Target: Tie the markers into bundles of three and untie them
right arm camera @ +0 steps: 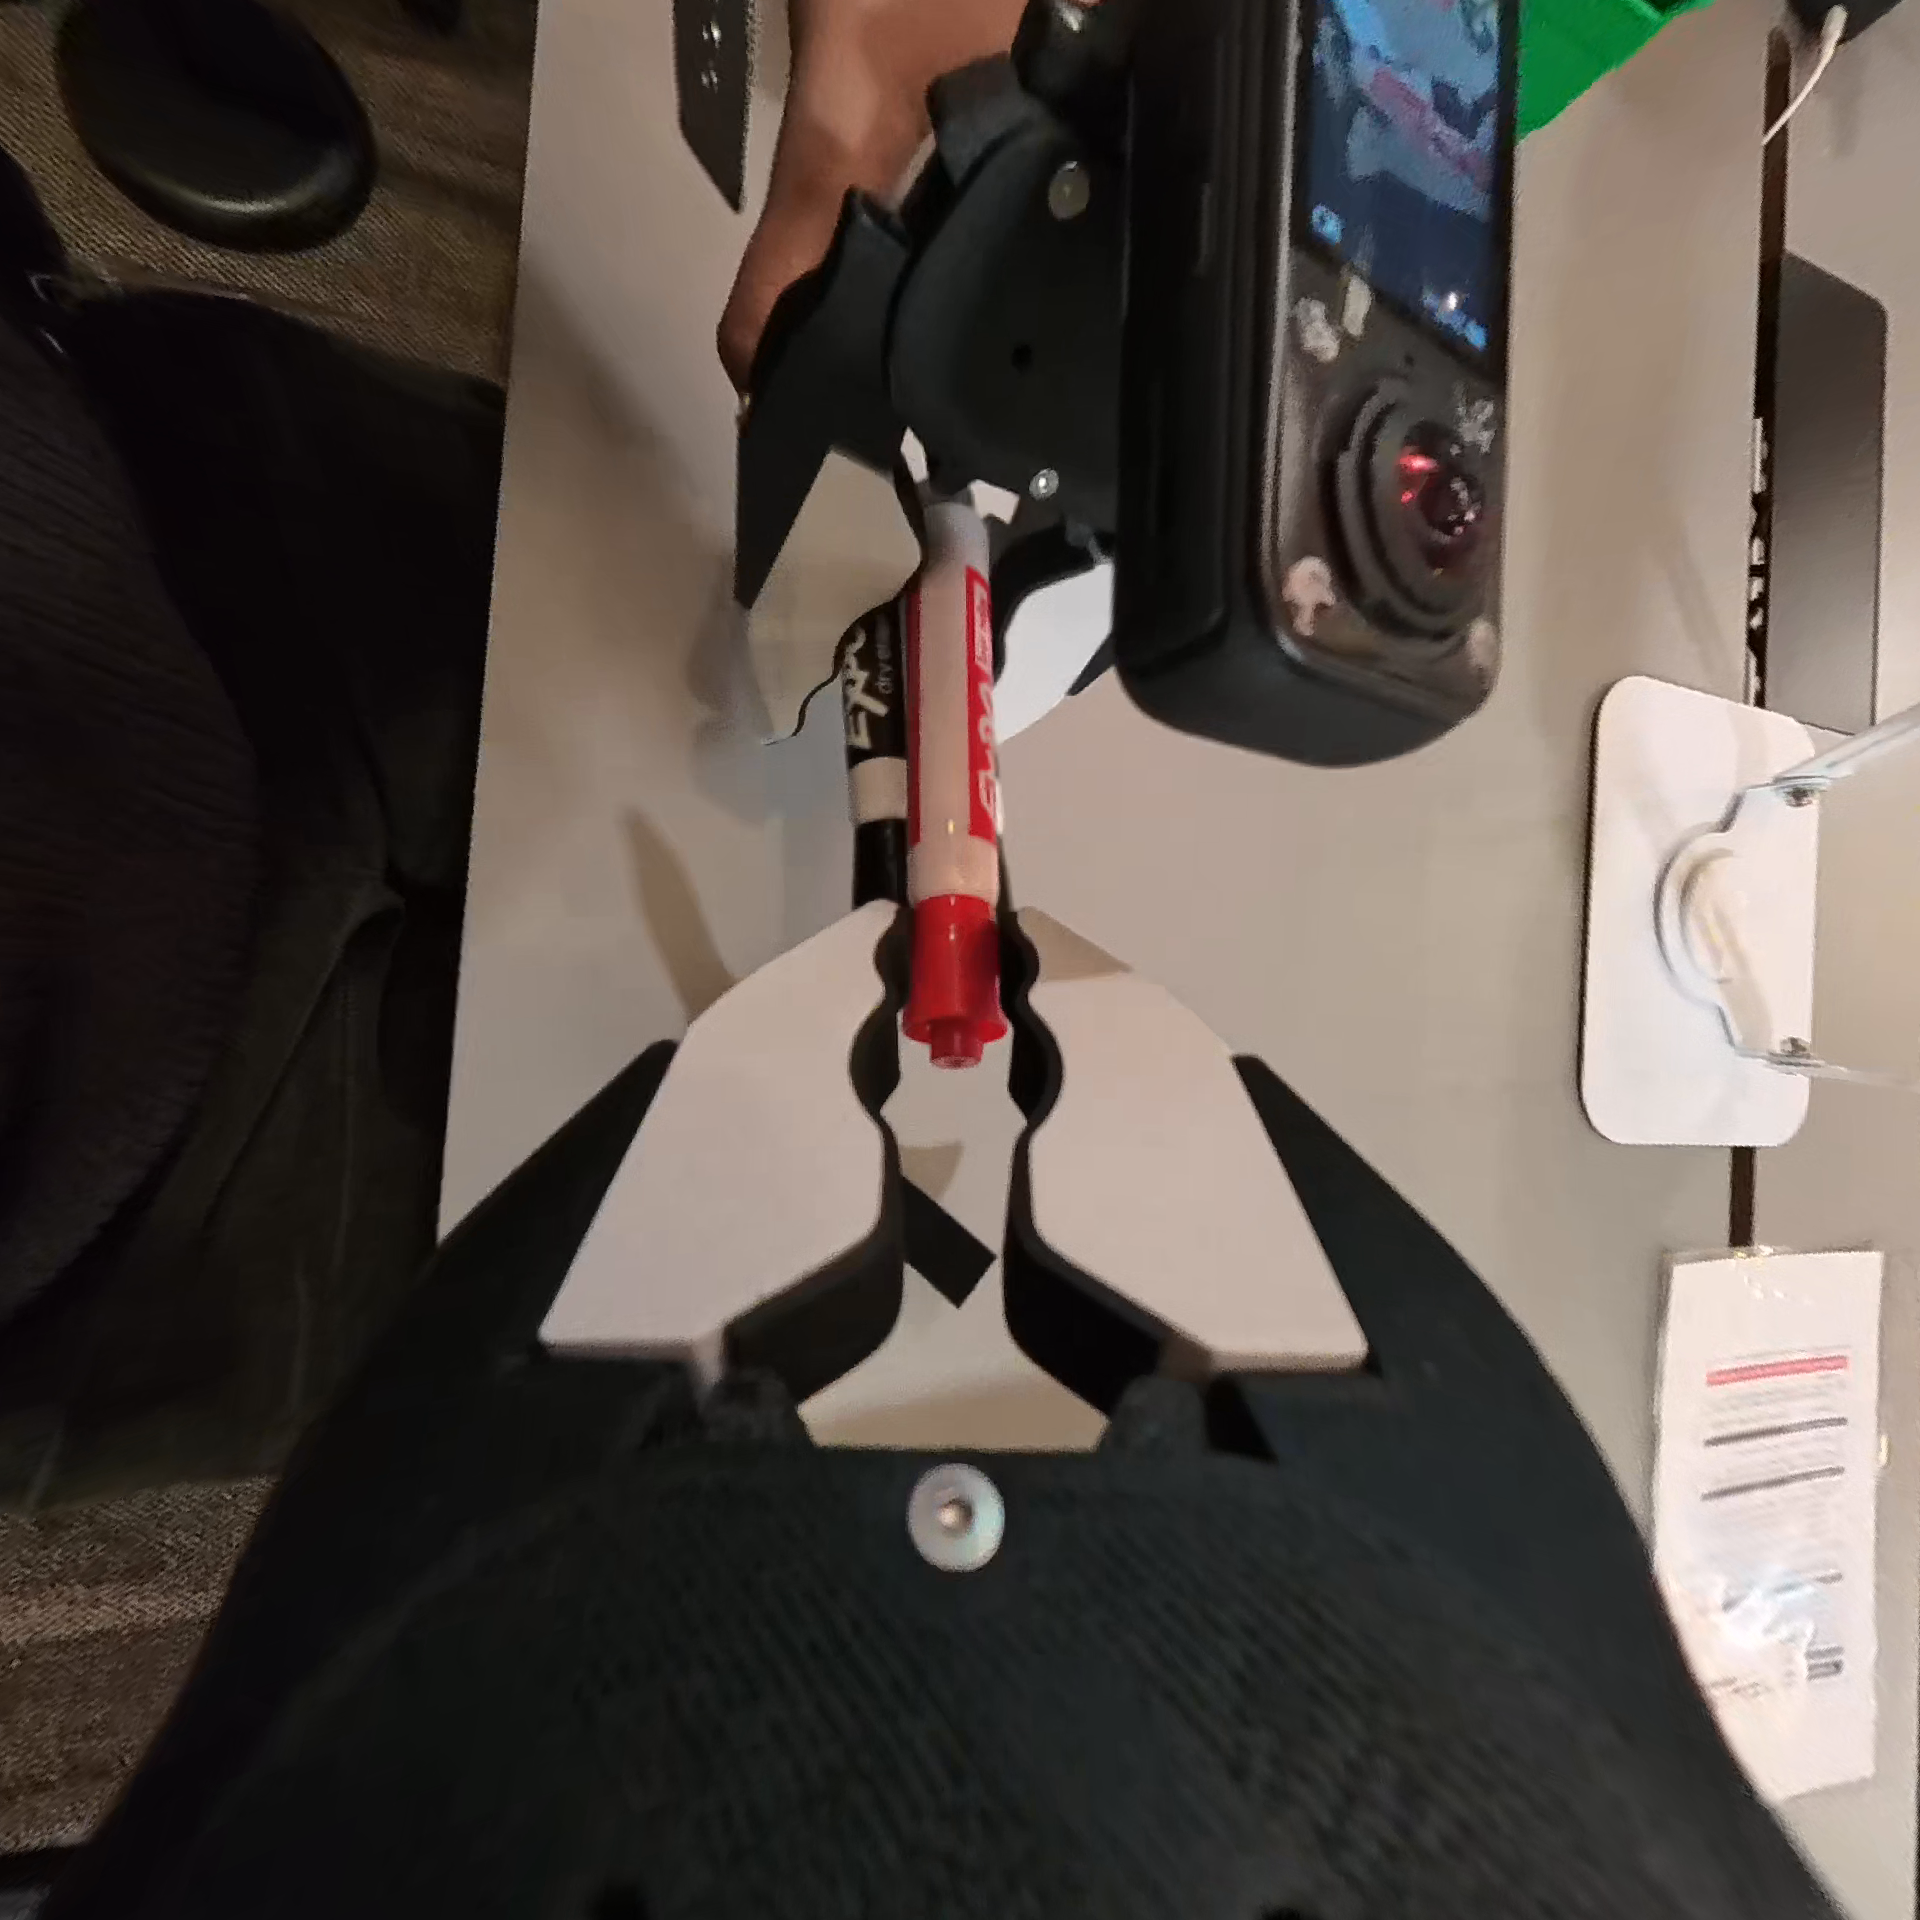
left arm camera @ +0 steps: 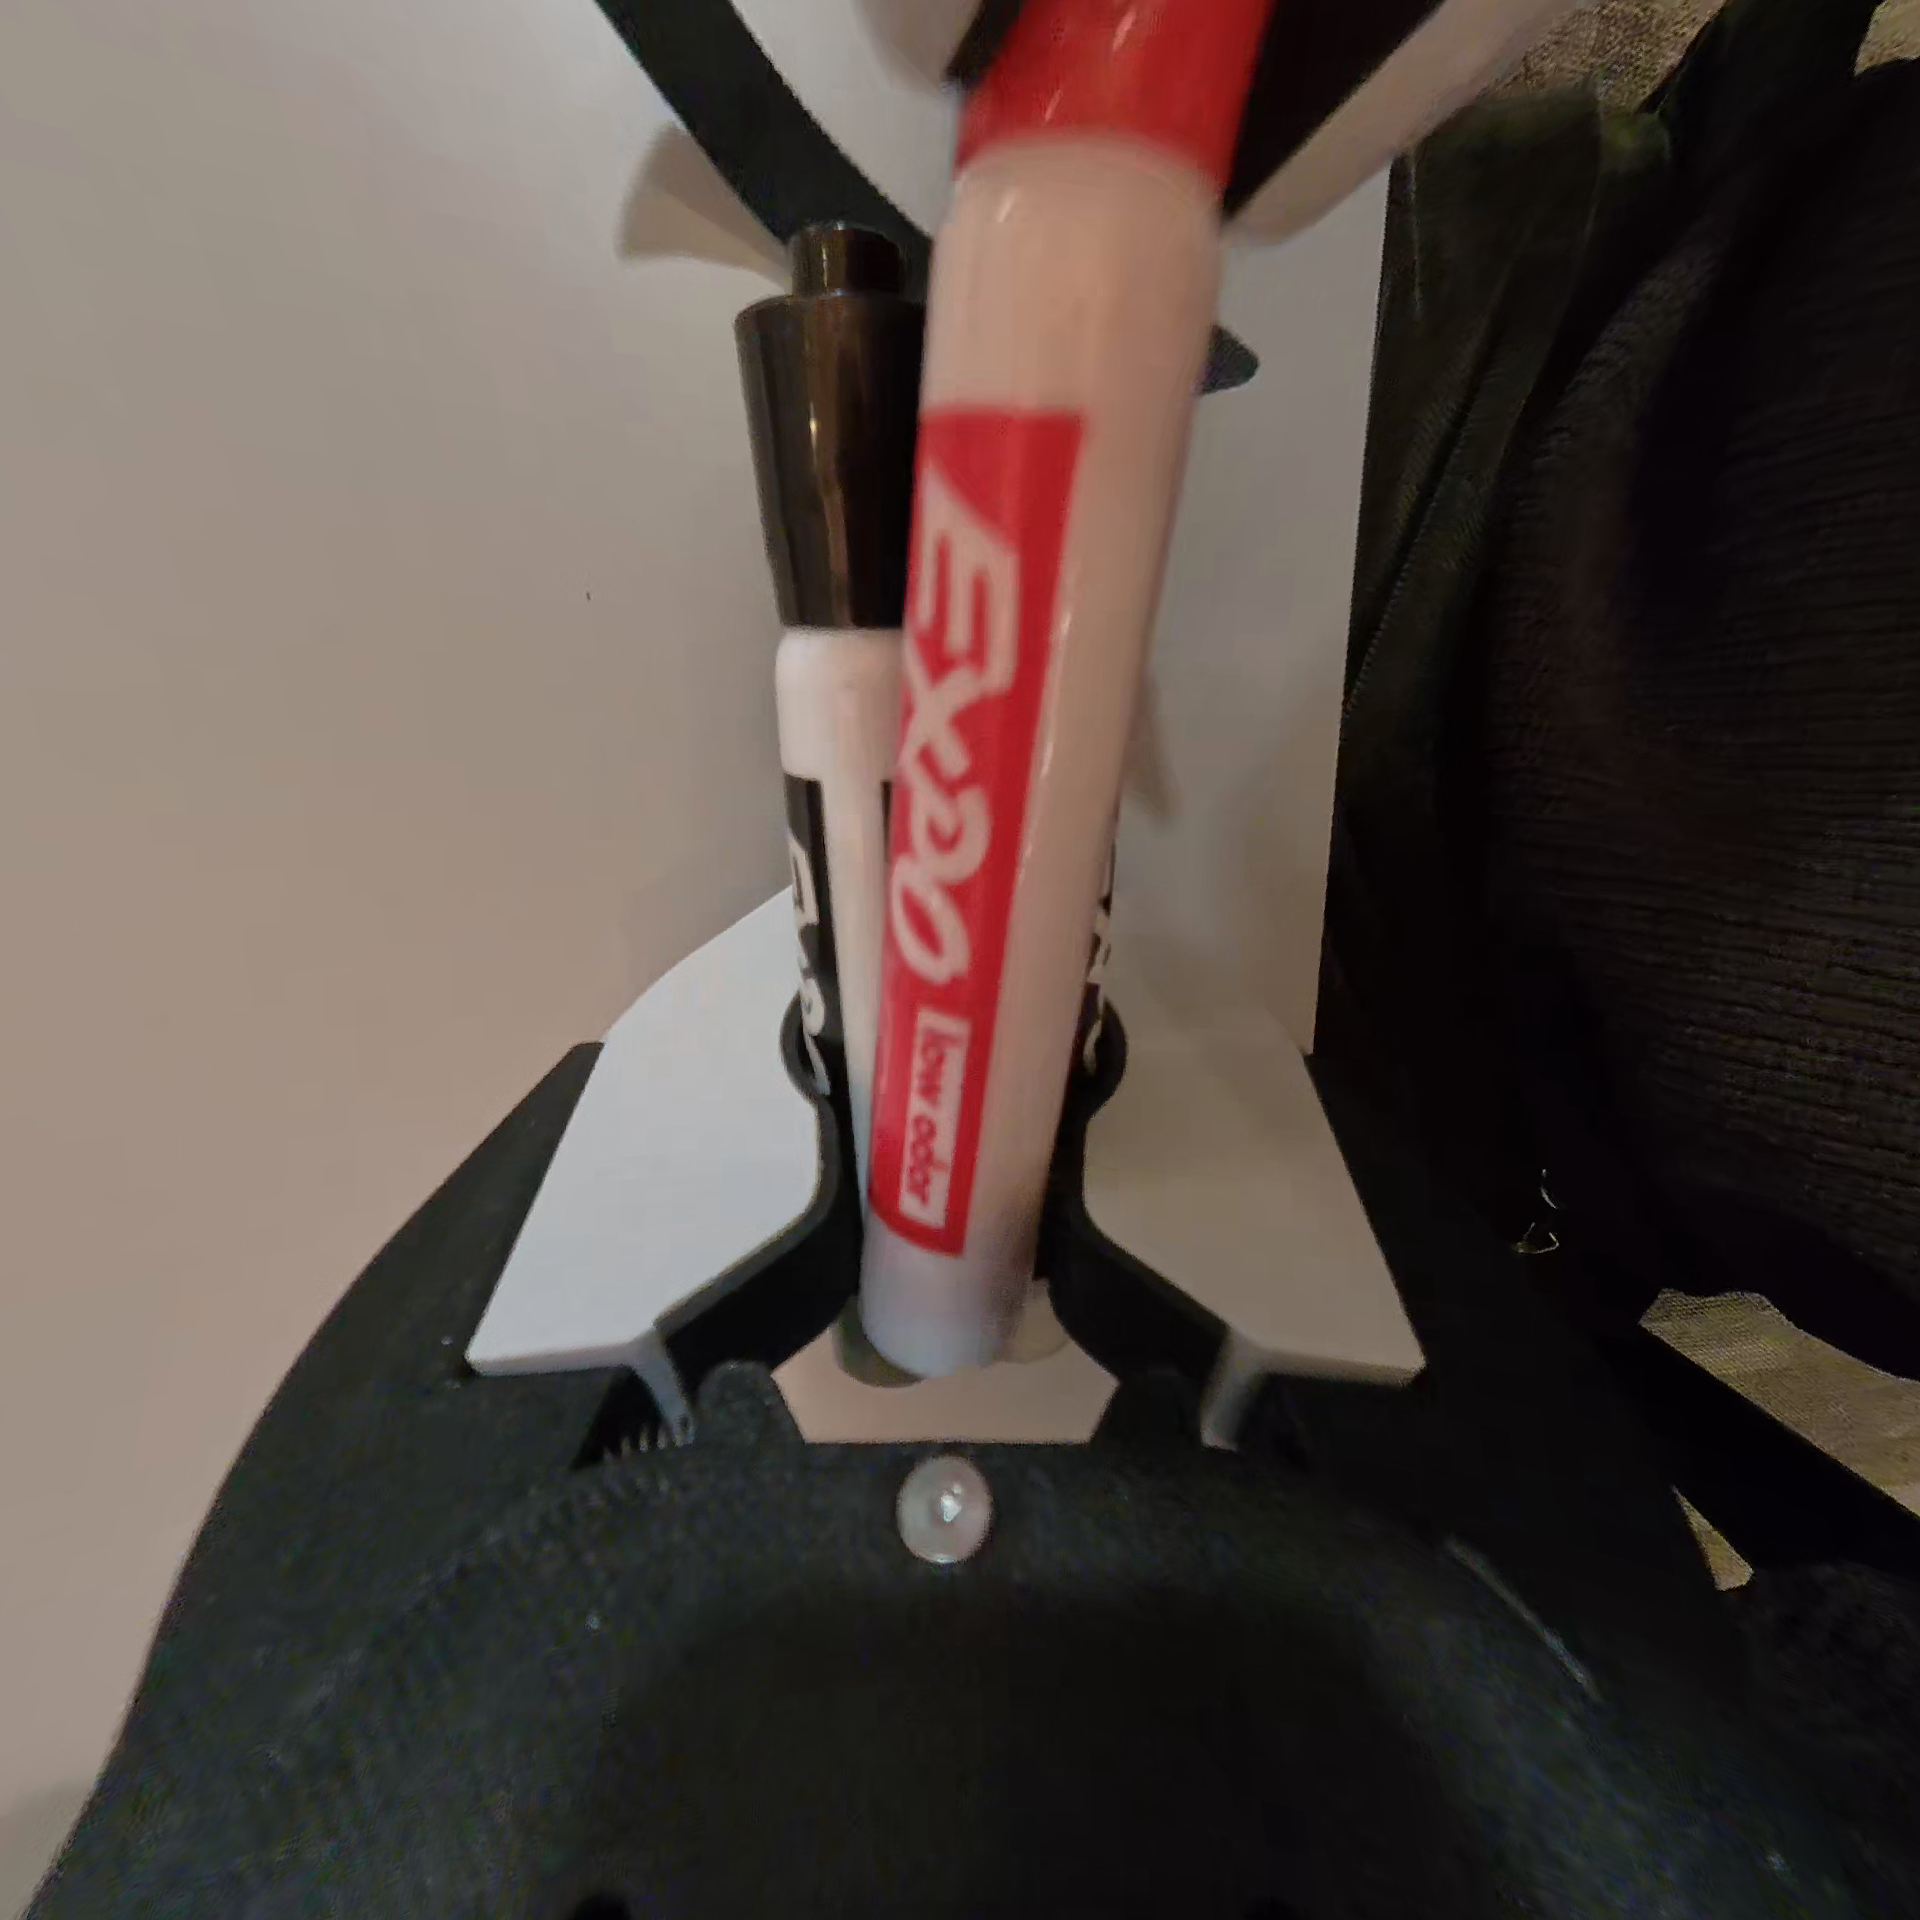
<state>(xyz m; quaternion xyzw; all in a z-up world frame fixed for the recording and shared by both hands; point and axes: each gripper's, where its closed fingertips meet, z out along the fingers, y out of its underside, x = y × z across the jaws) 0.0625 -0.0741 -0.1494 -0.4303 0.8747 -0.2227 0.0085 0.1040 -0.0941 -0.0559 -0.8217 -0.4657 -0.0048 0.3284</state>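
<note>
My left gripper (left arm camera: 951, 1039) is shut on a small bunch of markers standing out along its fingers. The red marker (left arm camera: 997, 779) is in front, a black marker (left arm camera: 831, 468) is to its left, and a third is mostly hidden behind on the right. My right gripper (right arm camera: 956, 925) is closed around the red marker's cap (right arm camera: 954, 987), above the white table (right arm camera: 1247, 935). The left gripper (right arm camera: 935, 488) shows beyond it, holding the markers' other ends. A short black strap piece (right arm camera: 940, 1247) lies on the table under my right fingers.
A hand (right arm camera: 821, 208) holds the left gripper, which carries a camera (right arm camera: 1382, 416). Another black strap (right arm camera: 717, 104) lies at the table's far edge. A white pad with a clear stand (right arm camera: 1704, 914) and a bagged paper (right arm camera: 1766, 1507) are at the right. Dark fabric (right arm camera: 156, 831) lies beside the table. There is about 11 centimeters between the tips of the two grippers. The short black strap piece (right arm camera: 940, 1247) is about equally far from each gripper, around 15 centimeters.
</note>
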